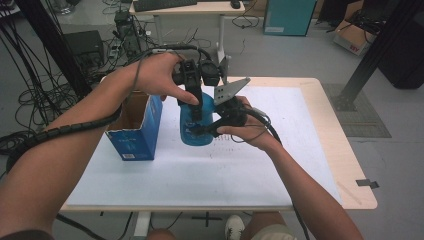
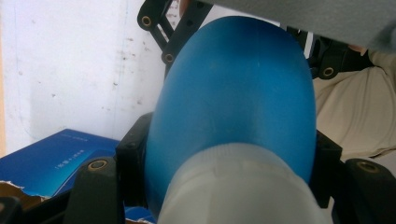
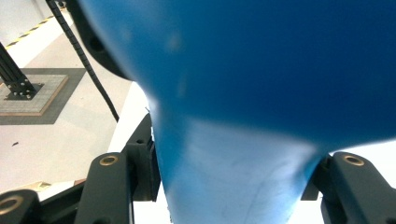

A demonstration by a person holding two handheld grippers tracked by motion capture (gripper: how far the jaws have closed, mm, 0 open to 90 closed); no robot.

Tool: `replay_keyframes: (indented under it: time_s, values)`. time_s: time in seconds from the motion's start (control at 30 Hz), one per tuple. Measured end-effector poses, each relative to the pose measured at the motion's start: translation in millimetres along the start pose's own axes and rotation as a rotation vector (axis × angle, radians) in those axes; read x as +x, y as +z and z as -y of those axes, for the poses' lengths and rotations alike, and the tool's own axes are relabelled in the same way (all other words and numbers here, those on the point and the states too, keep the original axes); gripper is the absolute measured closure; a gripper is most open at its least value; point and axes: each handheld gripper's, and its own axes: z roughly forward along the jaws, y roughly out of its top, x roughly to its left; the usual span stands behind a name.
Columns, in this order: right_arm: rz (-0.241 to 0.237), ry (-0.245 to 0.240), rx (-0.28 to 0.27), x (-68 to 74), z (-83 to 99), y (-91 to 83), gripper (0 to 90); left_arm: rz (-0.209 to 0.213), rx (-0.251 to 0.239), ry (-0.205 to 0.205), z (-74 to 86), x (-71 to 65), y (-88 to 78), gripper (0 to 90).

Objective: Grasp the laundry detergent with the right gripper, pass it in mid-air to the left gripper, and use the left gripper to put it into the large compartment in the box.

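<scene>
- Blue plastic bottle with a pale cap out of the torn-open blue cardboard box, just to the right of that box, above the white table cover.
- Left gripper coming down from above, clamped on the top end of the bottle; in the left gripper view, black jaws pressed against both sides just behind the pale cap.
- Right gripper coming in from the right side, farther from the box, clamped on the lower part of the bottle; in the right gripper view, jaws squeezed on the narrow blue part.
- Bottle close to upright, leaning a little, held by both grippers at once.
- Cannot tell if the bottom of the bottle touches the table cover or hangs just above it.
- Done so far, by the look of it: bottle taken out of the box, box standing open and apart from the bottle.
- Cap looks to be on.
- Likely left to do: twist the cap off, or set the bottle down beside the box and let go.
- Hard to say which of these is meant.
</scene>
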Motion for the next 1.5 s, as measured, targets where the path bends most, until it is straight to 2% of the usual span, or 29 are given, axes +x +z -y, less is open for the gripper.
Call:
replay_keyframes:
  time_s: [0.23,0.27,0.47,0.63,0.67,0.8,1.13,1.27,1.37,1.4,1.43,1.5]
  values:
    - [0.004,-0.002,-0.005,-0.4,-0.1,-1.0,41.3,-0.017,-0.009,0.004,-0.7,-0.5,-0.7,35.9]
    - [0.005,-0.001,-0.006,-0.6,-0.1,-1.2,41.2,-0.003,-0.001,0.000,-1.2,0.0,-1.7,35.9]
    - [0.006,0.002,-0.007,-0.8,0.2,-1.8,41.1,-0.001,-0.011,-0.013,-0.8,-0.2,-1.1,35.9]
    - [0.005,0.002,-0.006,-0.9,0.4,-1.7,41.0,-0.011,-0.008,0.001,-0.6,-0.1,-0.9,36.0]
    - [0.006,0.002,-0.006,-0.9,0.3,-1.6,41.0,-0.005,-0.011,-0.010,-0.7,-0.4,-0.9,36.0]
    - [0.005,-0.001,-0.009,-1.1,0.3,-1.4,41.0,-0.001,-0.011,-0.013,-0.6,-0.2,-1.0,36.0]
    - [0.002,0.002,0.001,-1.3,1.1,-0.3,41.0,0.003,0.000,-0.001,-0.3,0.9,0.4,36.1]
    - [0.011,0.005,0.002,-1.0,1.4,-0.3,40.3,-0.008,-0.011,-0.012,0.1,0.4,1.5,36.1]
    - [0.033,0.011,0.012,-0.7,2.1,-2.3,34.0,0.000,-0.006,-0.016,0.3,1.5,1.8,36.1]
    - [0.041,0.020,0.011,-1.1,2.8,-3.4,30.8,0.000,-0.006,-0.016,0.3,1.5,1.8,36.1]
    - [0.055,0.052,0.004,0.4,3.1,-3.9,27.9,0.000,-0.004,-0.021,0.2,2.1,1.7,36.1]
    - [0.057,0.066,0.015,0.1,4.7,-6.0,25.1,-0.003,0.003,-0.027,0.4,2.9,1.6,36.1]
